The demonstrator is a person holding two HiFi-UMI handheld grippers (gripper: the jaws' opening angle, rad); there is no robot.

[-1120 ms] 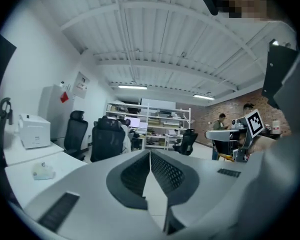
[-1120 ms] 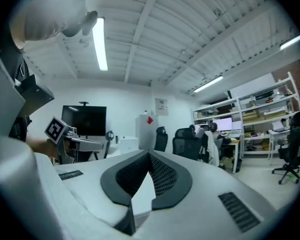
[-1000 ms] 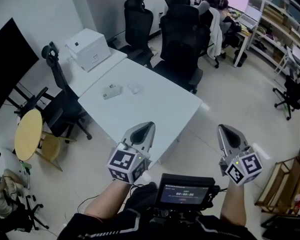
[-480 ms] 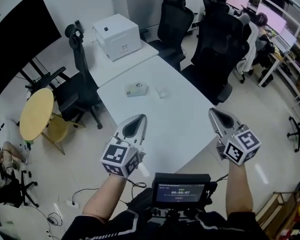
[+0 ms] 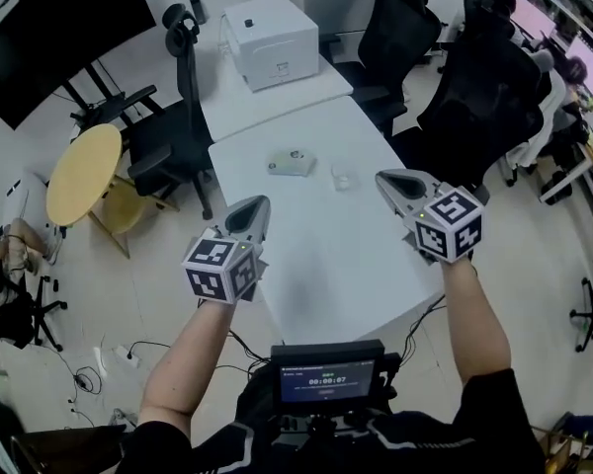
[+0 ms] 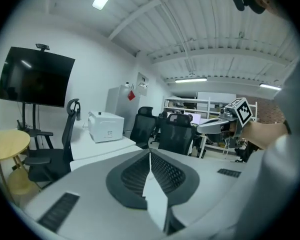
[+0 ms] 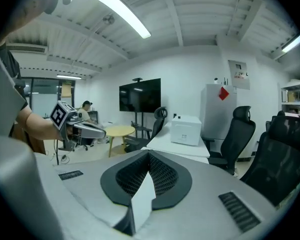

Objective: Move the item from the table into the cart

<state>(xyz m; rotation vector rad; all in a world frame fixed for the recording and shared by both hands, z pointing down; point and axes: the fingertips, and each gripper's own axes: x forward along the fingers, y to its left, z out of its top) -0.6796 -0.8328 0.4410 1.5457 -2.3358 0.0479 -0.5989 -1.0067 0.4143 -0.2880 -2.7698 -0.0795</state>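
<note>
The left gripper and the right gripper, both pressed together and empty, we hold over the bench's near half, because the pale flat item lies toward the far edge, not yet within reach.

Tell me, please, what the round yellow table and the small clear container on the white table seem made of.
Round yellow table: likely wood or laminate, with a matte, glare-free top. Small clear container on the white table: plastic or glass, as the tabletop shows through; too small to tell which.

Office: swivel chairs, white tables
</note>
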